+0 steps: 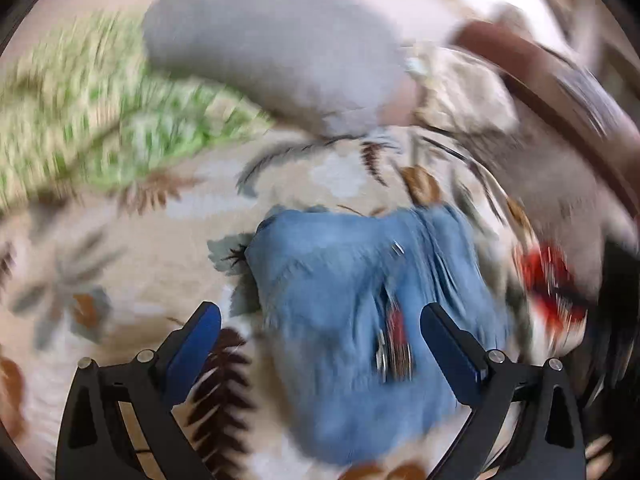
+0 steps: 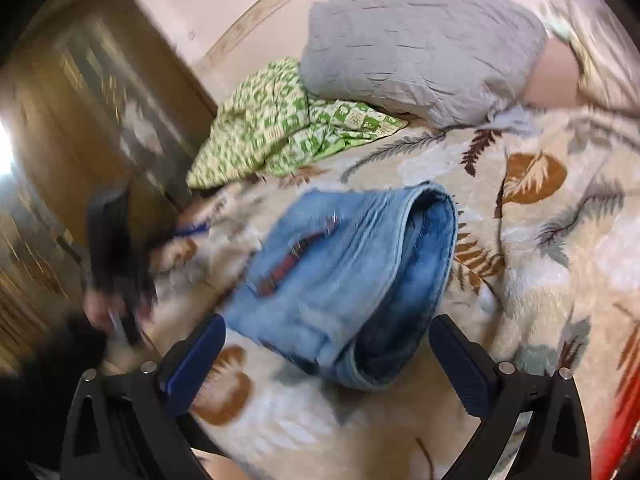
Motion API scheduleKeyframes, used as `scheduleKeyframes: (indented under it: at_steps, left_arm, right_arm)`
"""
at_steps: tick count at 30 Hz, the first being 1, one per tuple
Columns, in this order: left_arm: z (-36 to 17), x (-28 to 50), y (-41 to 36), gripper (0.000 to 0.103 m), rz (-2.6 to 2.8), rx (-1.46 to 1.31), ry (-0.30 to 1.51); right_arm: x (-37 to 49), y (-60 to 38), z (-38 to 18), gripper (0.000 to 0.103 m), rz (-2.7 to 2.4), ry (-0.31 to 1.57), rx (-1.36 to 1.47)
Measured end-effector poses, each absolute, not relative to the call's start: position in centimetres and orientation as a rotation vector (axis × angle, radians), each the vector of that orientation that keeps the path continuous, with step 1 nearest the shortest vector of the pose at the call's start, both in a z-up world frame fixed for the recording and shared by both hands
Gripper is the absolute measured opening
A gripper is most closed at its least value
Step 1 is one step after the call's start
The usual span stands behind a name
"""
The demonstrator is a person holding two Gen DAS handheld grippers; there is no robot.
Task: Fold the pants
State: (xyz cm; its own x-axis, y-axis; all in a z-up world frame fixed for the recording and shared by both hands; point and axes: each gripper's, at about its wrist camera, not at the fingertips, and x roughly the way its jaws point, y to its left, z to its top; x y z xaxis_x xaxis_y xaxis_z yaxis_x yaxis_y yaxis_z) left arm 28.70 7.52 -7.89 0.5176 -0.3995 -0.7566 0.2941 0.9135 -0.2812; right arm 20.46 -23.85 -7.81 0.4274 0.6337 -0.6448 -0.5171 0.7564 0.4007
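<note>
On the bed, centre: jeans (image 2: 344,276) lie as a compact folded bundle on the leaf-print blanket (image 2: 552,264).
Fold state: layers are stacked; a rounded fold edge shows at the far right in the right wrist view, with the darker inner side visible between the layers.
Done, as I judge it: the main folds look made; no leg trails loose in either view.
Left, as I judge it: at most a smoothing or squaring of the bundle; blur hides whether the edges line up.
Detail: a small reddish patch with metal bits (image 1: 394,340) sits on the top layer; too smeared to name.
Left gripper (image 1: 320,320): fingers spread wide above the jeans (image 1: 360,312), nothing pressed between them.
Right gripper (image 2: 326,334): fingers also wide apart, the near end of the bundle seen between them but not clamped.
Beyond the jeans: a grey pillow (image 2: 420,52) and a green patterned cloth (image 2: 280,128) lie at the far side of the bed.
Far left, right wrist view: the other gripper and a hand (image 2: 108,308), badly blurred.
</note>
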Motion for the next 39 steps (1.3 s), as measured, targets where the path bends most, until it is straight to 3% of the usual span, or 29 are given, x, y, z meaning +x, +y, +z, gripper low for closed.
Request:
scheduleKeyframes:
  at_steps: [5, 7, 8, 9, 12, 14, 20, 22, 26, 28, 29, 30, 31, 39]
  left_arm:
    - [-11.0, 35.1, 5.8, 0.1, -0.3, -0.214, 1.101]
    - [-12.4, 36.9, 5.1, 0.097, -0.283, -0.203, 1.167]
    - [-12.7, 37.3, 4.9, 0.089, -0.284, -0.193, 1.178]
    - [-13.2, 37.5, 4.6, 0.061, -0.278, -0.175, 1.199]
    - [-13.9, 37.7, 4.3, 0.048, -0.269, -0.138, 1.226]
    - [-14.0, 37.9, 4.5, 0.046, -0.281, -0.13, 1.243]
    - [-14.3, 38.1, 4.8, 0.049, -0.262, -0.138, 1.247]
    - [-14.1, 38.1, 4.8, 0.065, -0.249, -0.129, 1.224]
    - [-13.5, 36.5, 6.4, 0.08, -0.211, -0.238, 1.178]
    - [-12.5, 35.0, 7.0, 0.094, -0.219, -0.265, 1.126]
    - [-12.2, 34.6, 7.0, 0.096, -0.229, -0.259, 1.108]
    - [-11.5, 33.6, 7.0, 0.098, -0.245, -0.239, 1.074]
    - [-10.8, 32.7, 6.9, 0.101, -0.248, -0.205, 1.043]
    - [-7.5, 28.4, 6.3, 0.103, -0.209, -0.064, 0.883]
  right_arm:
    - [19.9, -22.0, -9.5, 0.095, 0.732, 0.831, 0.142]
    - [20.4, -21.3, -10.4, 0.064, 0.755, 0.842, 0.147]
    - [20.8, -21.1, -10.8, 0.05, 0.755, 0.853, 0.151]
    - [21.0, -21.0, -11.4, 0.03, 0.737, 0.867, 0.147]
    - [21.1, -21.8, -12.7, 0.017, 0.723, 0.872, 0.158]
    - [20.7, -23.2, -13.3, 0.01, 0.712, 0.868, 0.195]
    - [20.7, -23.9, -14.0, 0.01, 0.693, 0.872, 0.22]
    - [20.6, -23.6, -13.6, 0.01, 0.684, 0.869, 0.194]
    - [20.0, -23.5, -13.0, 0.014, 0.66, 0.86, 0.183]
    - [19.4, -23.2, -12.0, 0.031, 0.625, 0.851, 0.147]
    - [19.3, -23.1, -11.7, 0.04, 0.612, 0.853, 0.138]
    - [19.0, -23.0, -11.1, 0.074, 0.581, 0.852, 0.128]
    - [18.7, -23.0, -10.6, 0.097, 0.559, 0.837, 0.128]
    - [17.6, -21.9, -7.6, 0.101, 0.454, 0.772, 0.073]
